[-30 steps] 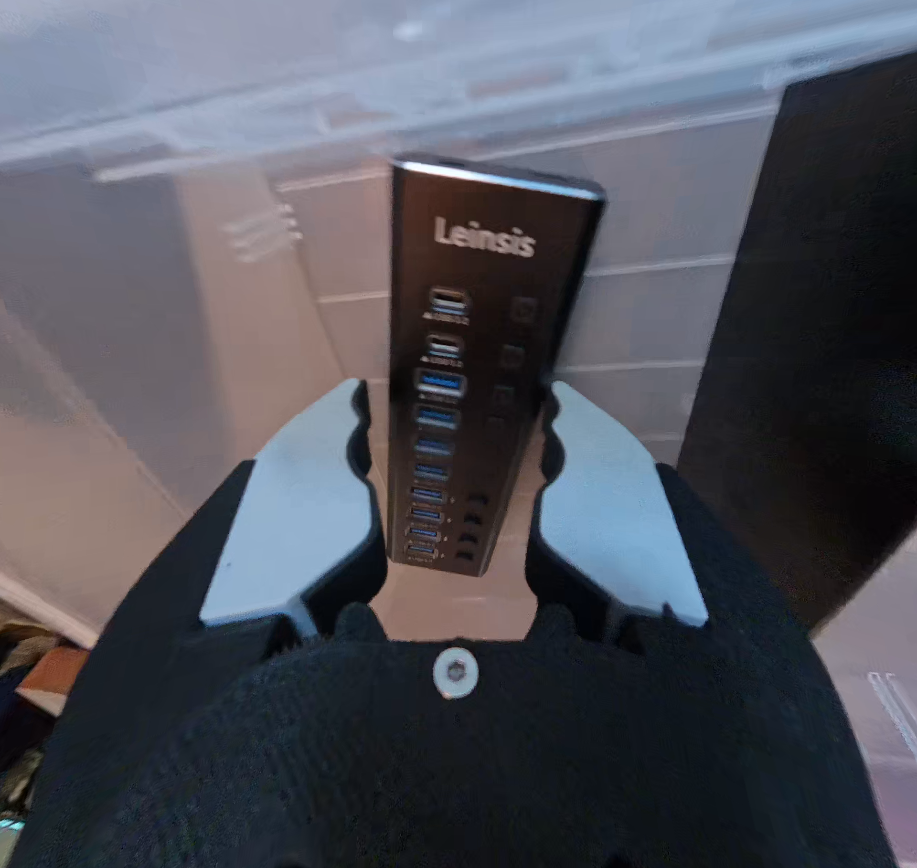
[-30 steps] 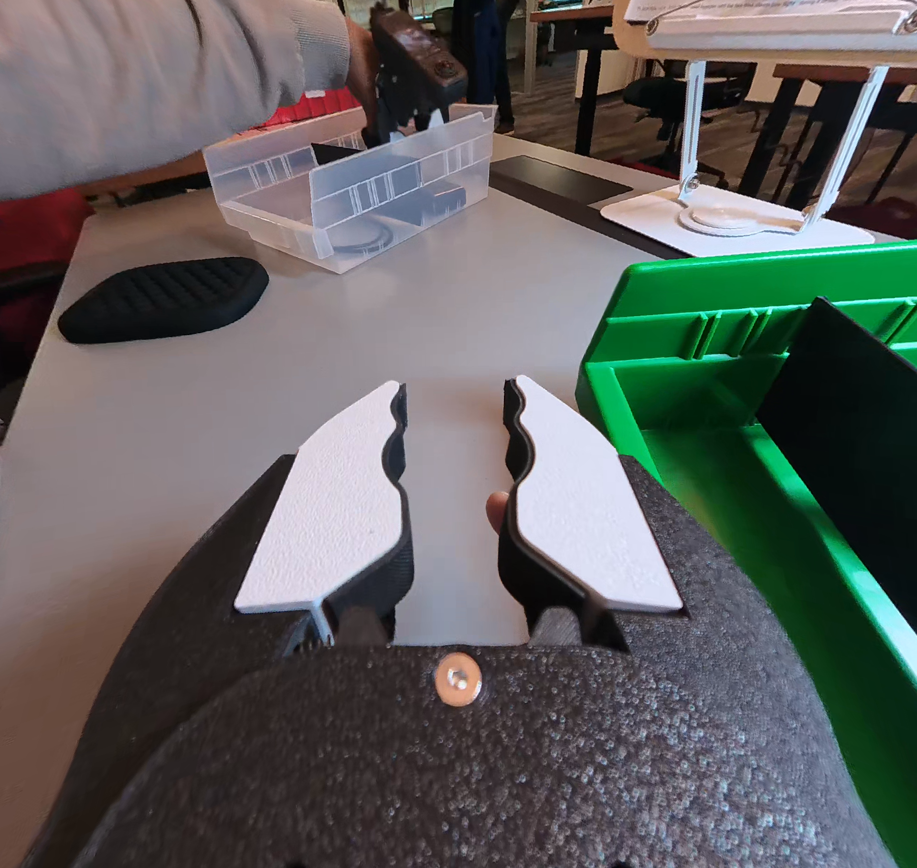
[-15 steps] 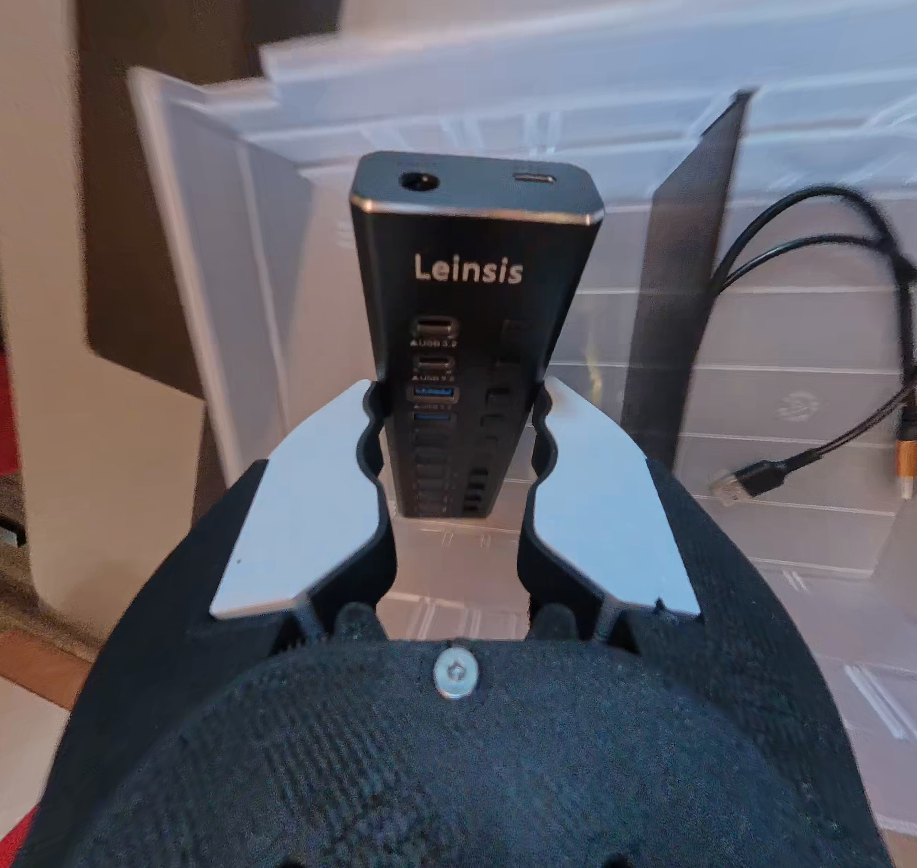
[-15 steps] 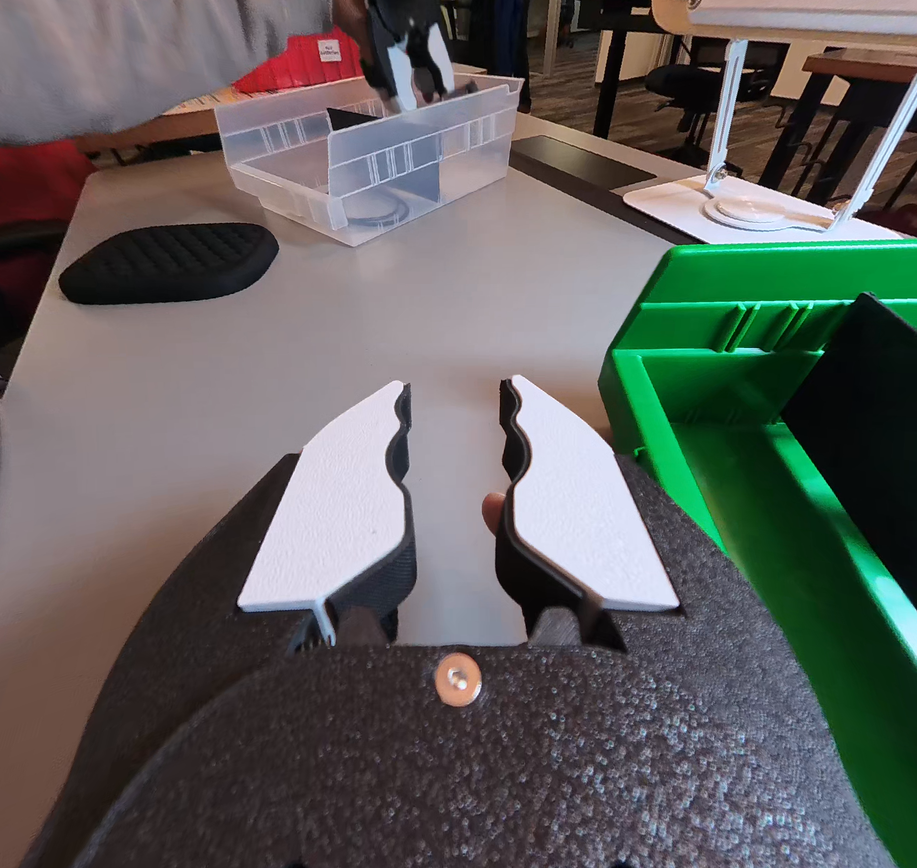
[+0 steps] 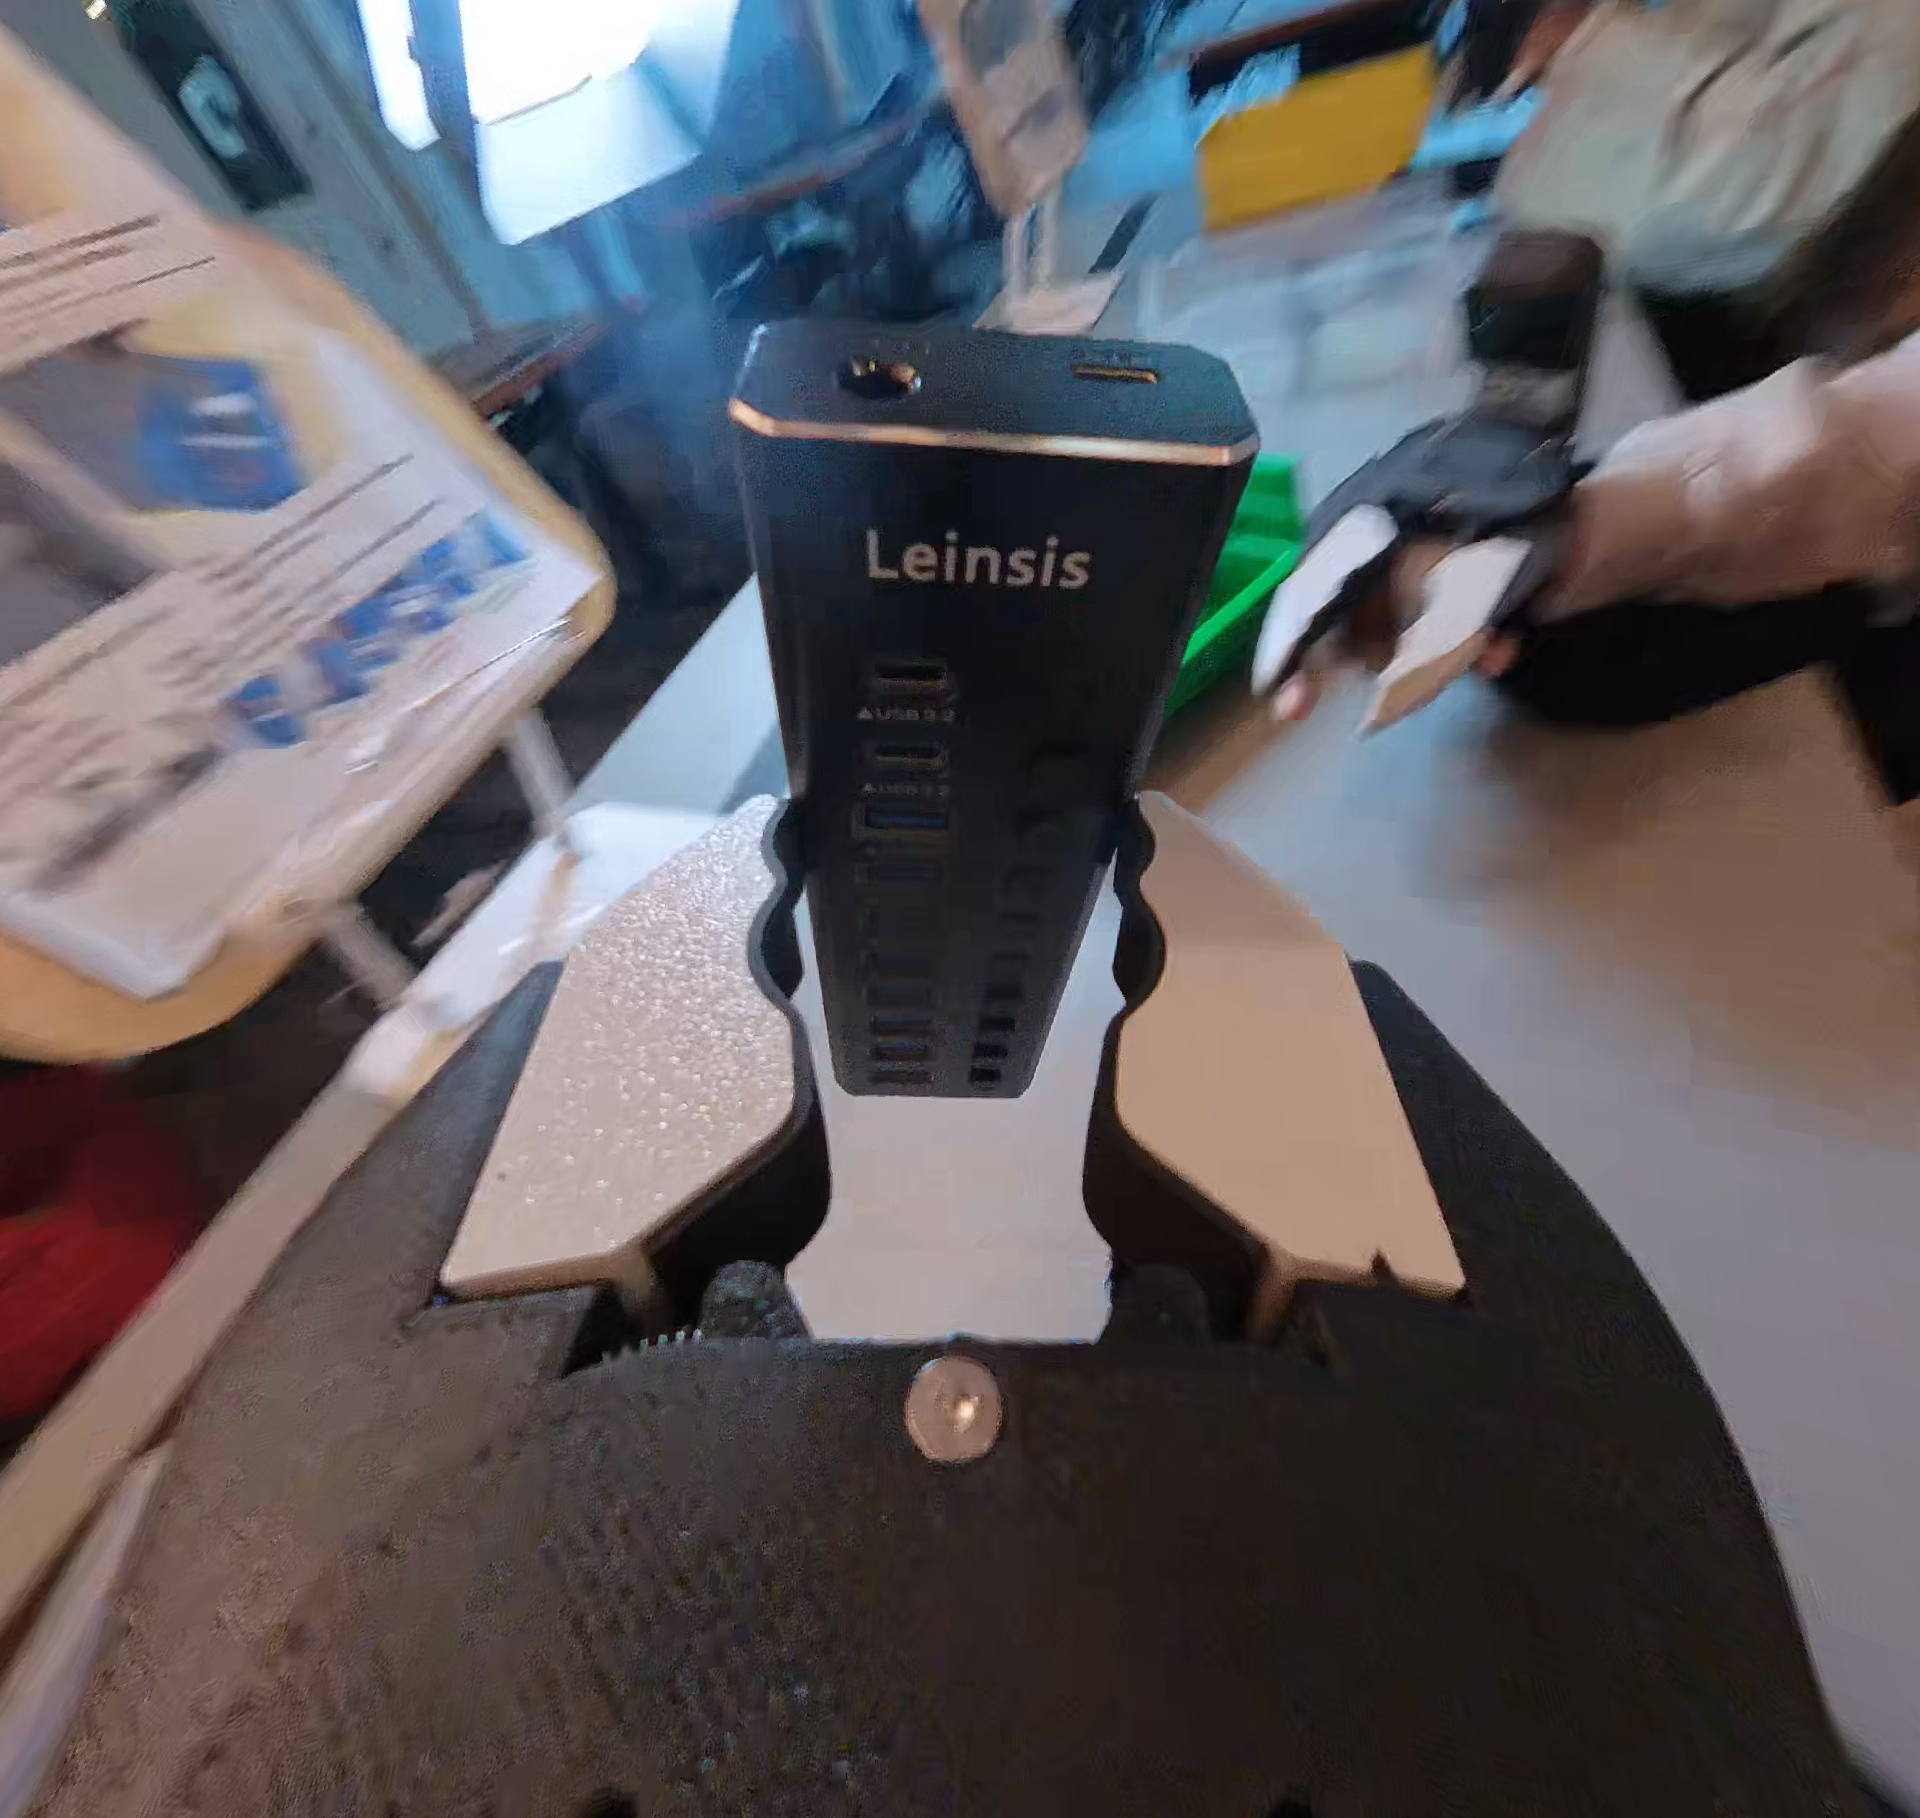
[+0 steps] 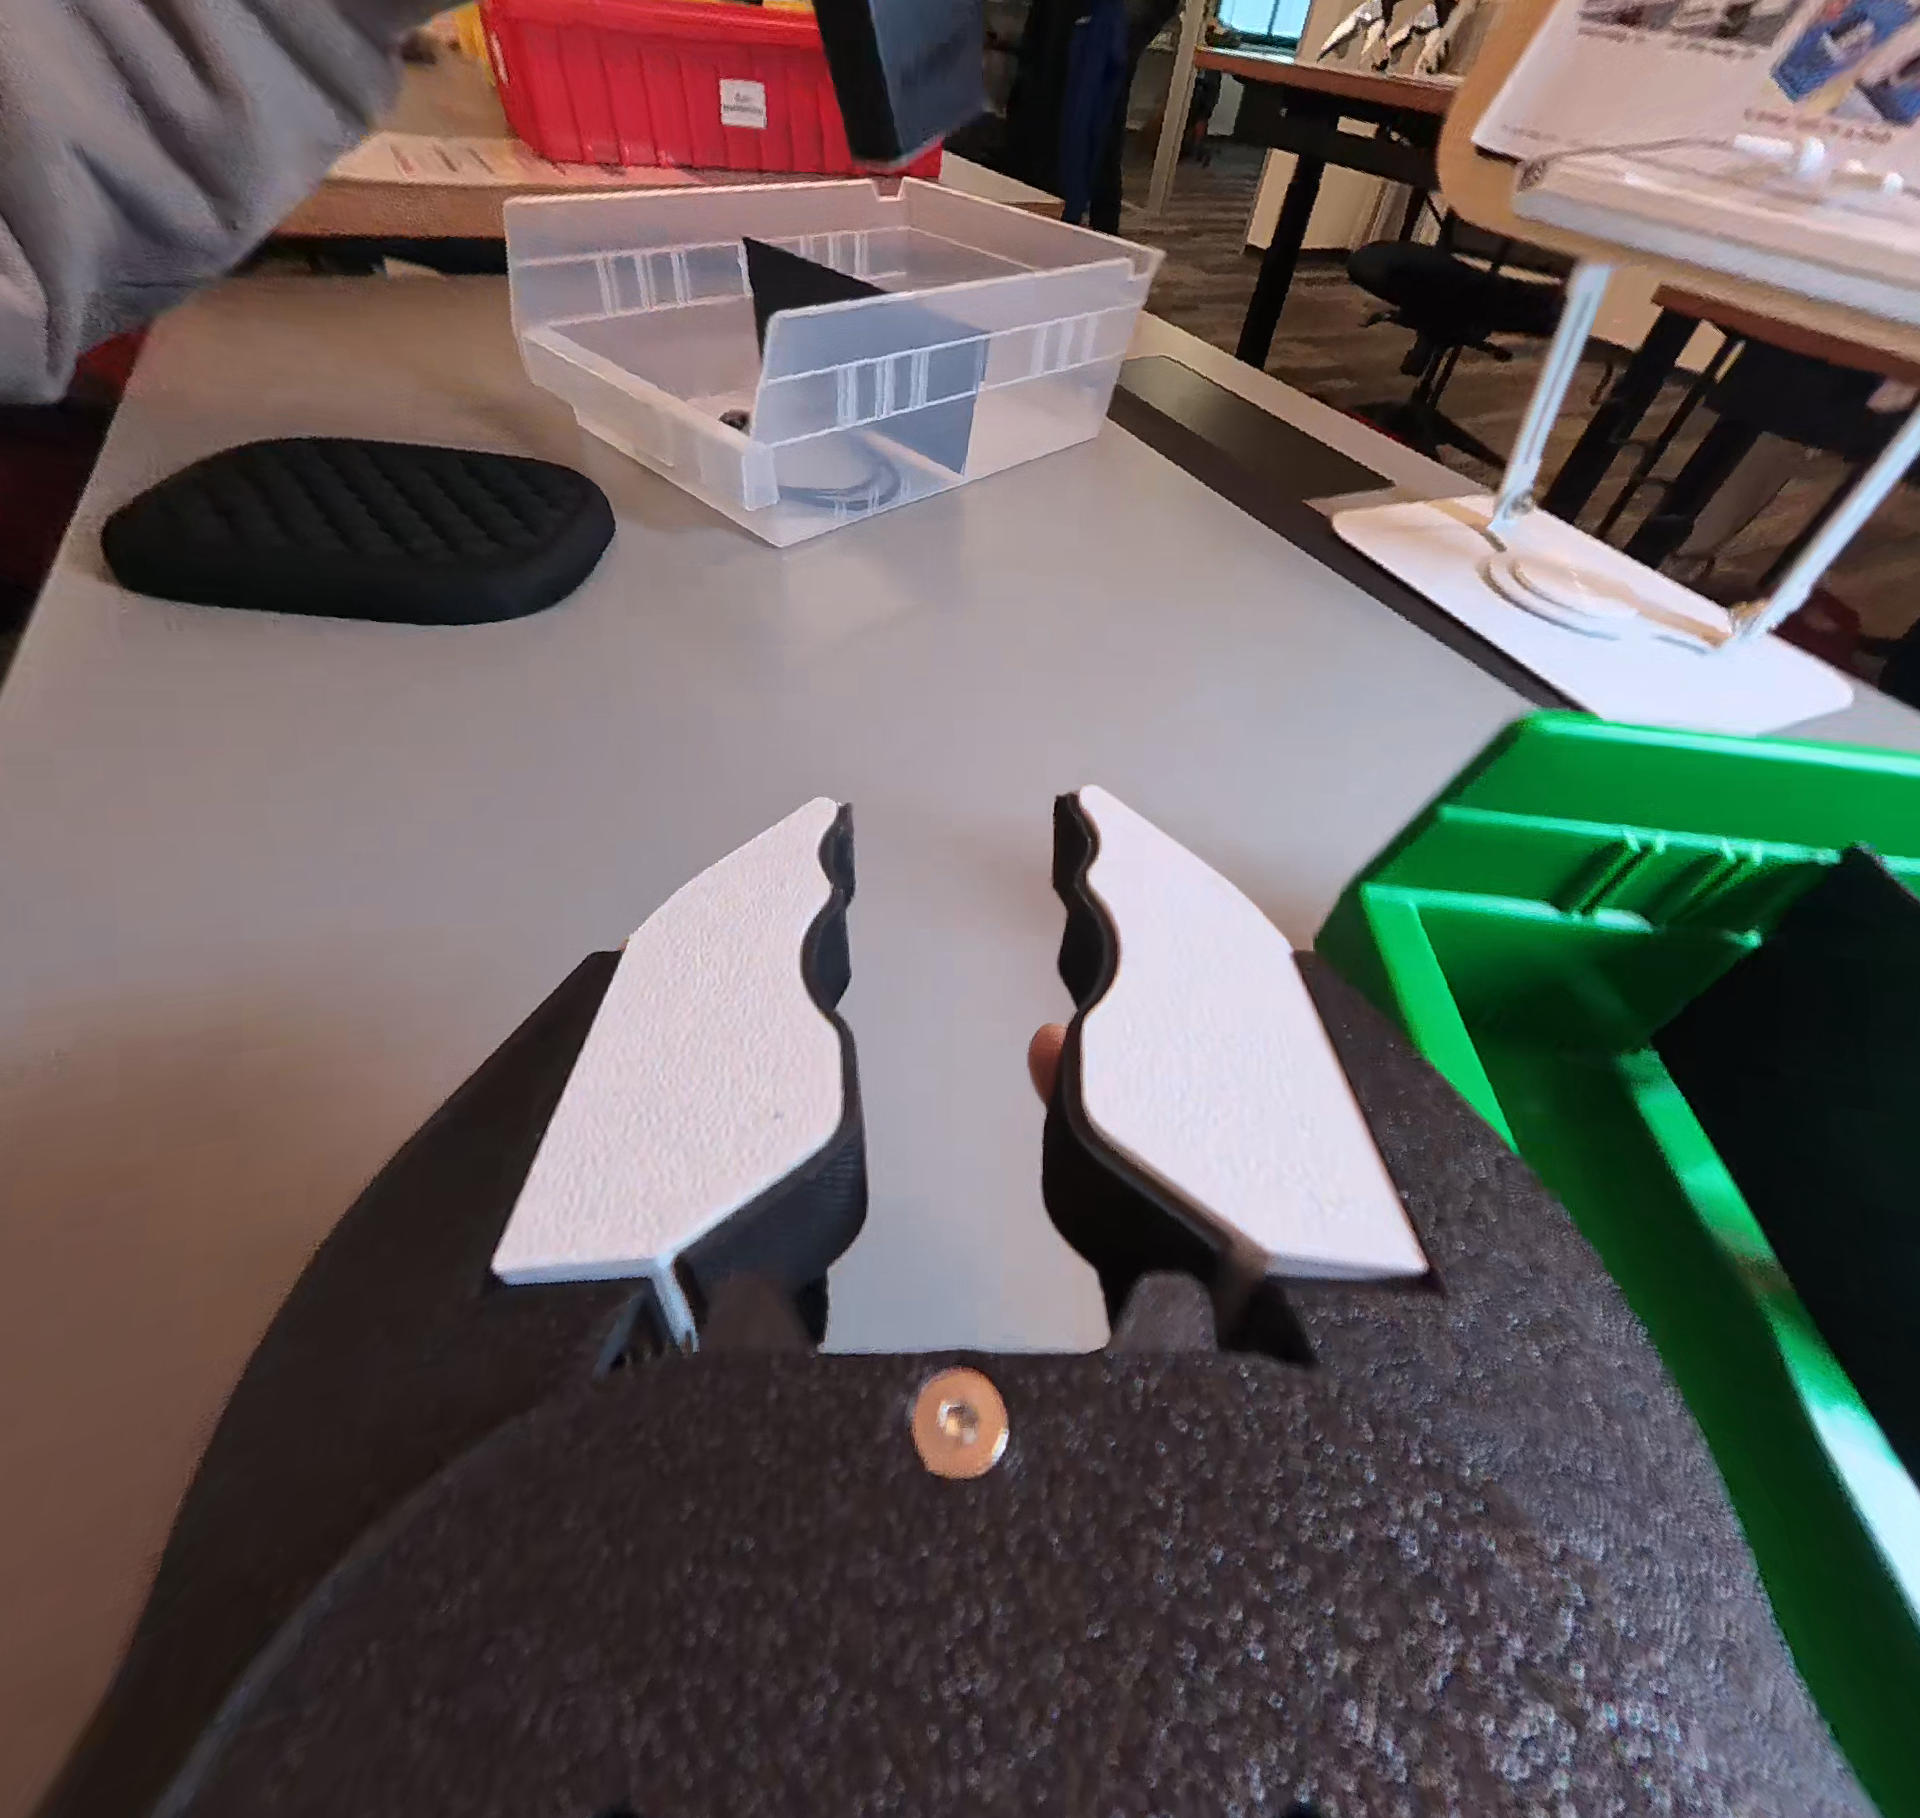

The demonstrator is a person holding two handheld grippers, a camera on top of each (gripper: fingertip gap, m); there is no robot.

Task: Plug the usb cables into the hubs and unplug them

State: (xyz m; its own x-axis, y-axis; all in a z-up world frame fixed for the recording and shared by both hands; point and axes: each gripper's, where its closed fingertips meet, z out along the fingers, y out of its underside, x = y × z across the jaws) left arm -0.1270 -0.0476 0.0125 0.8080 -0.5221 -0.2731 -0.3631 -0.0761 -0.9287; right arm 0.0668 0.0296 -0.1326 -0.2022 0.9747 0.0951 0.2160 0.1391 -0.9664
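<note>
The left gripper (image 5: pixel 951 859) was clamped on the black USB hub (image 5: pixel 987 688), carried high above the clear bin (image 6: pixel 831 366); best set flat, ports up. The right gripper (image 6: pixel 954 869) hung apart, empty

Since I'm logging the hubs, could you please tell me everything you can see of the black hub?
The hub is a long black bar with a glossy, metal-looking case and a bright edge round its far end. Its face carries white lettering, a column of ports, some blue inside, and a second column of small buttons. The end face has a round socket and a slim slot. No cable is plugged in. The left gripper clamps its sides, holding it in the air above the table.
</note>
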